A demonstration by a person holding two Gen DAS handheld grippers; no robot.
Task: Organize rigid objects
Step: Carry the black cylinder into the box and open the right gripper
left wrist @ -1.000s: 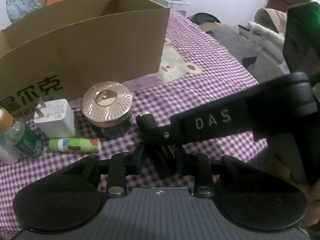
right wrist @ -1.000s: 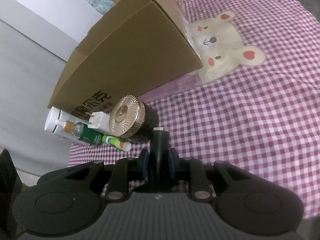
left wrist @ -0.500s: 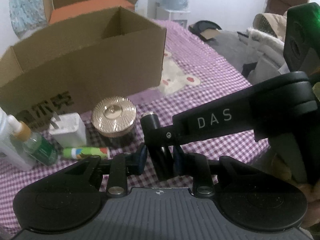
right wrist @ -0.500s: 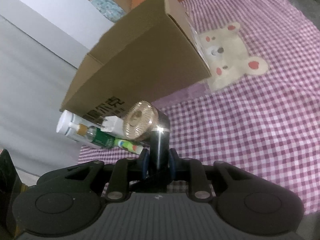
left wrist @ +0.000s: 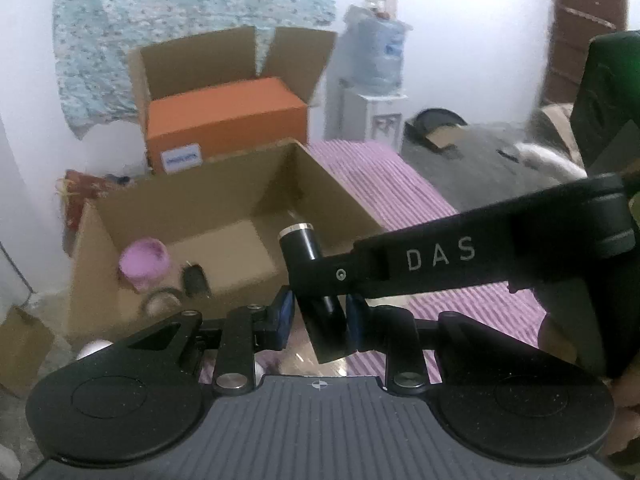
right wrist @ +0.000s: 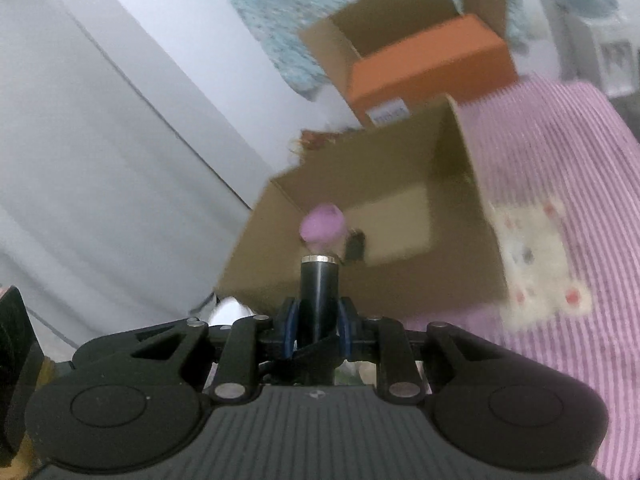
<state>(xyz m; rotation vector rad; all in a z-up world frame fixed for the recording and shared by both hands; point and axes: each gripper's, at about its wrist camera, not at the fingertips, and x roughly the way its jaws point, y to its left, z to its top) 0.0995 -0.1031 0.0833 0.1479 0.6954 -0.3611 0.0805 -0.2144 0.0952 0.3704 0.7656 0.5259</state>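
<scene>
Looking along the left gripper (left wrist: 318, 318), its 2 blue fingers (left wrist: 285, 312) pinch the lower end of a black tool (left wrist: 308, 264) with a silver-ringed tip and a long arm marked DAS. The tool hangs in the air in front of the open box (left wrist: 224, 280), which has a pink cup (left wrist: 142, 258) and small dark things inside. Looking along the right gripper (right wrist: 318, 326), its fingers (right wrist: 289, 324) squeeze a black tube (right wrist: 319, 284) of the same tool, pointing at the box (right wrist: 360, 280) on the checked cloth (right wrist: 580, 208). The tool looks stiff, smooth and maybe heavy, so holding both round ends seems best.
</scene>
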